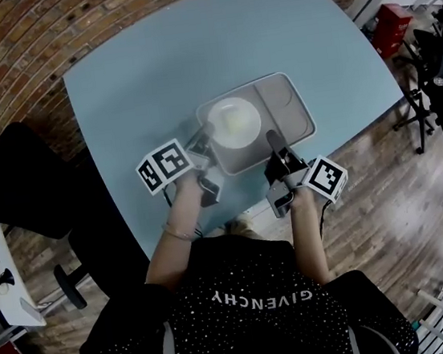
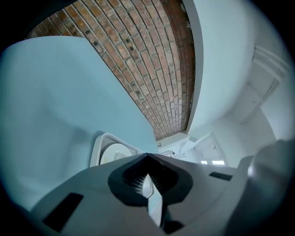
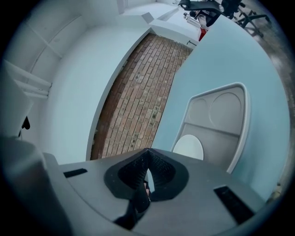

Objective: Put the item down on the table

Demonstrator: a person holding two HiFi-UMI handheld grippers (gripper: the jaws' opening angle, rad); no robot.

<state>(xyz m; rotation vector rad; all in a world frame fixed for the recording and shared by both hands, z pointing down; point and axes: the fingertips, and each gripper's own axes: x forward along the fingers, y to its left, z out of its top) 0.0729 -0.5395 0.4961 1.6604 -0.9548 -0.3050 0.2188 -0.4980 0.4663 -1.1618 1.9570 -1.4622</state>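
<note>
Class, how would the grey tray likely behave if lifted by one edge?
The tray looks moulded and stiff, so it probably won't sag. Its thin walls suggest it is light. The plate lies in one compartment and may slide.

A smooth matt finish is shown by the pale blue table top (image 1: pixel 150 68), smooth moulded plastic by the grey compartment tray (image 1: pixel 299 105), a faint gloss by the round white plate (image 1: pixel 235 123), rough masonry by the red brick wall (image 2: pixel 156 69), grained boards by the wooden plank floor (image 1: pixel 369 193), and matt grey plastic by the left gripper (image 2: pixel 147 157).
</note>
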